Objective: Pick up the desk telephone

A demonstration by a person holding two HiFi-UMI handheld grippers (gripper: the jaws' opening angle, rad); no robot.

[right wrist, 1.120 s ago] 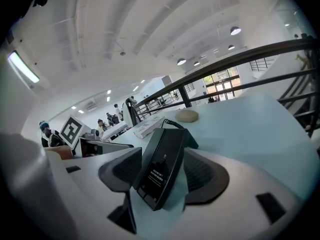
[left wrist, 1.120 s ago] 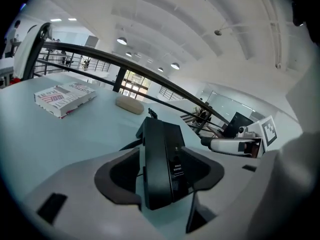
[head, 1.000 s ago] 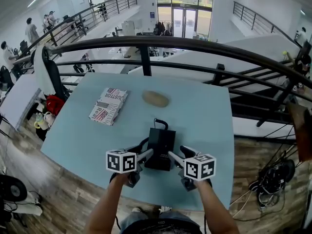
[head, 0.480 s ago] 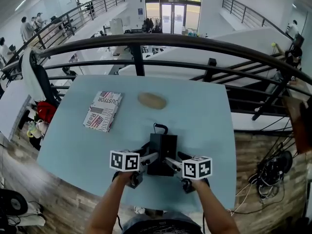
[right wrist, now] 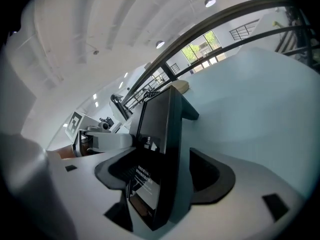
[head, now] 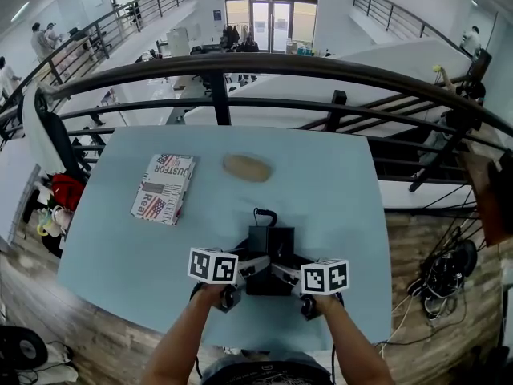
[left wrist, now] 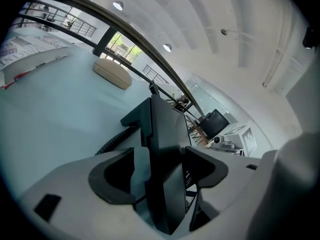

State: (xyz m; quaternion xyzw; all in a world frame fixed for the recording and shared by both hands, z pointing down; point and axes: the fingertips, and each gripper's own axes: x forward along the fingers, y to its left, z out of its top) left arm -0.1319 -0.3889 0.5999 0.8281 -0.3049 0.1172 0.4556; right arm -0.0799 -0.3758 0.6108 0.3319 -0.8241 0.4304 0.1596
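Observation:
The black desk telephone [head: 269,245] stands on the light blue table [head: 337,191], near its front edge, with its cord [head: 265,212] looping off the far side. My left gripper [head: 250,265] comes in at the phone's near left side and my right gripper [head: 282,269] at its near right side. In the left gripper view a thin edge of the phone [left wrist: 162,144] stands between the jaws of the left gripper [left wrist: 159,170]. The right gripper view shows the phone's edge [right wrist: 162,129] between the jaws of the right gripper [right wrist: 161,176]. Both pairs of jaws are opening wide.
A printed magazine [head: 163,188] lies at the table's left and a tan oblong object [head: 247,168] sits behind the phone. A dark metal railing [head: 280,66] runs along the table's far side. A cable bundle [head: 445,275] lies on the floor at the right.
Both grippers have dropped lower and closed in on the telephone's near end, and their jaws have spread wider around its edges. The telephone stays on the table.

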